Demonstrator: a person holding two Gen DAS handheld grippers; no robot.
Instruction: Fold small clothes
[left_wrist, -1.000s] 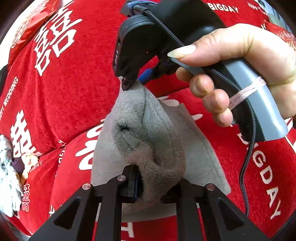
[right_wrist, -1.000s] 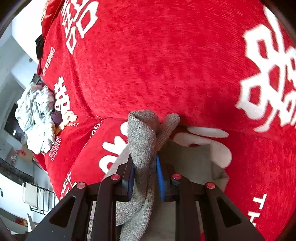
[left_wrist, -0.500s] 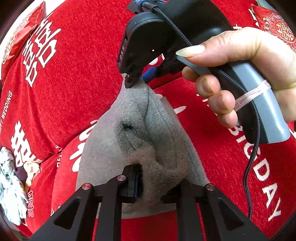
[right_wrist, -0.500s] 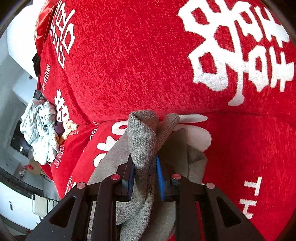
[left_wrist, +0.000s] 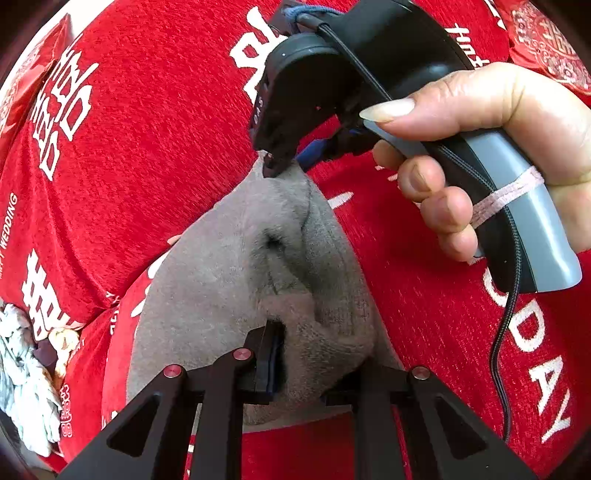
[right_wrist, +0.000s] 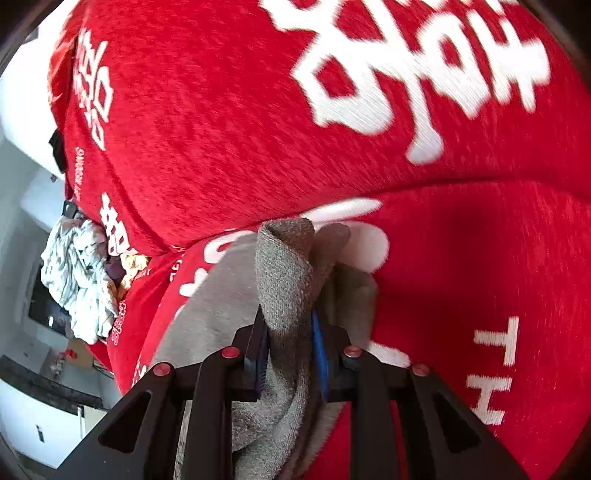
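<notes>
A: Where's the soft grey knitted sock right now?

B: Stretched between the two tools, above a red plush cover printed with white lettering. A flat grey panel of the same fabric lies on the cover underneath it.

A: What's the left black two-finger gripper doing?

B: Its jaws are narrow and pinched on one bunched end of the sock, at the bottom of the left wrist view. The fabric bulges out between the fingers.

A: And the other one?

B: The right black gripper with blue pads is clamped on the opposite end. In its own view a rolled fold of sock stands up between the pads and the rest hangs down past the fingers. From the left wrist view you see its tip biting the top corner of the sock.

A: Who holds it?

B: A person's right hand wrapped around the grey handle, with a black cable trailing below and a pink band round the handle.

A: Anything else around?

B: A crumpled white patterned cloth pile sits at the far left edge of the cover, well apart from the sock
</notes>
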